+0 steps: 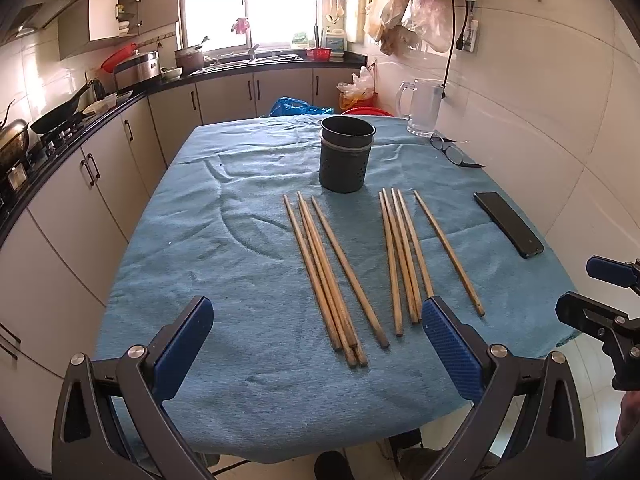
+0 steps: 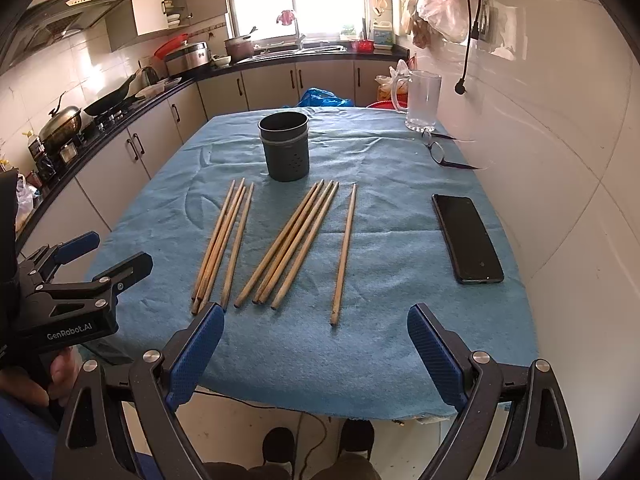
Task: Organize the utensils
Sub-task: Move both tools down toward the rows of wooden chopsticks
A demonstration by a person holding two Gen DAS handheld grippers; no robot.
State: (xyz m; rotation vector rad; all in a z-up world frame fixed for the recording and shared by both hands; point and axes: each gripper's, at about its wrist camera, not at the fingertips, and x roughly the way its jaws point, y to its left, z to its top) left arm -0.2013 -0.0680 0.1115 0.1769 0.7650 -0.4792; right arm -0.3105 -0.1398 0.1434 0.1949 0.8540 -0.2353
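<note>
1. Currently, the left gripper (image 1: 316, 344) and the right gripper (image 2: 316, 354) are both hovering wide open, holding nothing.
2. Wooden chopsticks (image 2: 280, 244) are lying ahead of them on the surface (image 2: 380, 344), before a dark holder (image 2: 285, 146).

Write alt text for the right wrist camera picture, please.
Wooden chopsticks lie in loose groups on a blue tablecloth before an empty dark utensil holder. The right gripper hovers open at the near edge; a phone lies right.

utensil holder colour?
Dark grey holder, small perforations low on its wall; clearest in the right wrist view.
</note>
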